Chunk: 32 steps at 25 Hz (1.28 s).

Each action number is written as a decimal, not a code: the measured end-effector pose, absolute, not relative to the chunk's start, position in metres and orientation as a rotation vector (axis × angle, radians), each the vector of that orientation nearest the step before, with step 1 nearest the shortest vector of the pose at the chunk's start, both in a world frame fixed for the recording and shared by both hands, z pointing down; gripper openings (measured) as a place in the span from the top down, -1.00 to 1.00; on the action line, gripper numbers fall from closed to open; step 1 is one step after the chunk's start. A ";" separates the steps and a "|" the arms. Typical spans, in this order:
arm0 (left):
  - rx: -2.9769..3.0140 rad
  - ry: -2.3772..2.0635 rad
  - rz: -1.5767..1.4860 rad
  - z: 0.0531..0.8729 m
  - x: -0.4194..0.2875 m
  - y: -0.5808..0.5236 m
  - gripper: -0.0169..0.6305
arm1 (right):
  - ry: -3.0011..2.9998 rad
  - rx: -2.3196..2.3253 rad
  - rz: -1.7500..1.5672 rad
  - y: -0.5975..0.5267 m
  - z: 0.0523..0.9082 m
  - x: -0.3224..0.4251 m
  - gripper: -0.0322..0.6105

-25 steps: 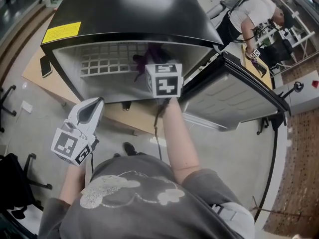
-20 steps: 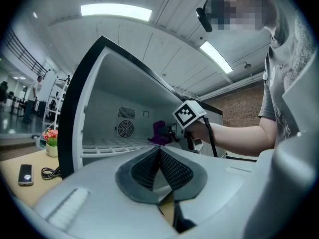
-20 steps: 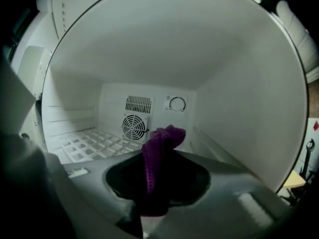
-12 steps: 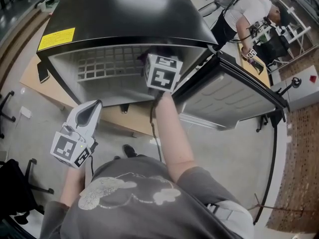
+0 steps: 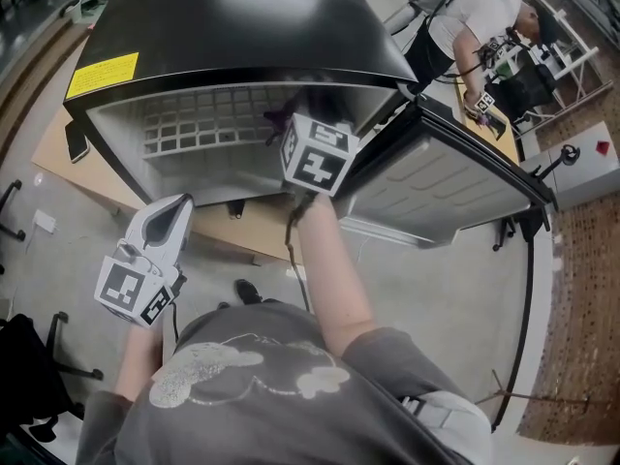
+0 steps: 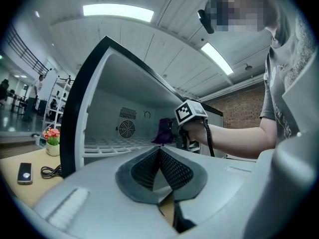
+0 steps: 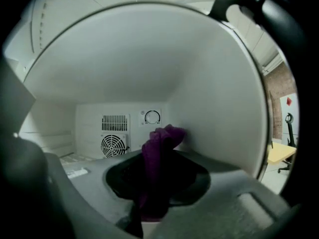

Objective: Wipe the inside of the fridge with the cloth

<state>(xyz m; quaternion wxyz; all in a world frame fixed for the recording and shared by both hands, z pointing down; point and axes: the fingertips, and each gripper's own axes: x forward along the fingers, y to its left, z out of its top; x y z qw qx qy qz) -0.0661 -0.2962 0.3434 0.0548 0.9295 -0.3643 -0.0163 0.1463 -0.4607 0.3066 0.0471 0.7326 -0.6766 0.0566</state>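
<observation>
A small black fridge (image 5: 242, 27) stands open, its white inside and wire shelf (image 5: 203, 124) showing. My right gripper (image 5: 295, 124) reaches into the opening, shut on a purple cloth (image 7: 158, 151). The cloth's top presses against the fridge's right inner wall (image 7: 219, 118), near the thermostat dial (image 7: 152, 117). The same cloth (image 6: 164, 131) shows ahead of the marker cube in the left gripper view. My left gripper (image 5: 172, 211) hangs outside, below the fridge's front left, shut with nothing in it.
The fridge door (image 5: 446, 187) swings open to the right. A fan grille (image 7: 113, 144) sits on the back wall. A phone (image 6: 24, 172) and a small flower pot (image 6: 52, 142) rest on the wooden table (image 5: 58, 153) beside the fridge. Another person (image 5: 465, 27) works at the far right.
My right gripper has pushed deeper and slightly up into the fridge with the cloth. The left gripper has barely moved.
</observation>
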 end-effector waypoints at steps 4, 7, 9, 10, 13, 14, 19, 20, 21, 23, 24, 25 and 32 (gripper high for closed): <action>2.842 -1.049 -0.051 0.345 -0.054 -0.291 0.90 | -2.082 2.248 0.205 -0.439 0.310 0.152 0.64; 2.855 -1.003 -0.050 0.346 -0.045 -0.287 0.90 | -2.088 2.252 0.215 -0.421 0.311 0.155 0.64; 2.863 -0.973 -0.051 0.346 -0.038 -0.283 0.90 | -2.085 2.261 0.239 -0.408 0.314 0.159 0.64; 2.866 -0.959 -0.049 0.347 -0.035 -0.281 0.90 | -2.082 2.263 0.249 -0.401 0.316 0.160 0.64; 2.866 -0.921 -0.041 0.352 -0.028 -0.278 0.90 | -2.068 2.263 0.259 -0.384 0.323 0.163 0.64; 2.866 -0.909 -0.039 0.353 -0.026 -0.276 0.90 | -2.065 2.263 0.264 -0.380 0.326 0.164 0.64; 2.869 -0.875 -0.038 0.357 -0.020 -0.272 0.90 | -2.129 2.223 0.270 -0.366 0.335 0.155 0.64; 2.867 -0.880 -0.038 0.358 -0.021 -0.273 0.90 | -2.164 2.192 0.264 -0.364 0.337 0.147 0.64; 2.863 -0.891 -0.036 0.361 -0.023 -0.275 0.90 | -2.202 2.147 0.255 -0.361 0.340 0.136 0.64; 2.844 -0.933 -0.023 0.367 -0.033 -0.280 0.90 | -2.275 2.031 0.245 -0.355 0.352 0.108 0.64; 2.830 -0.964 -0.012 0.372 -0.040 -0.283 0.90 | -2.308 1.965 0.248 -0.352 0.361 0.092 0.64; 2.813 -0.999 0.002 0.377 -0.047 -0.286 0.90 | -2.337 1.898 0.256 -0.348 0.371 0.077 0.64; 2.701 -1.229 0.063 0.410 -0.105 -0.306 0.90 | -2.473 1.452 0.279 -0.347 0.446 -0.018 0.64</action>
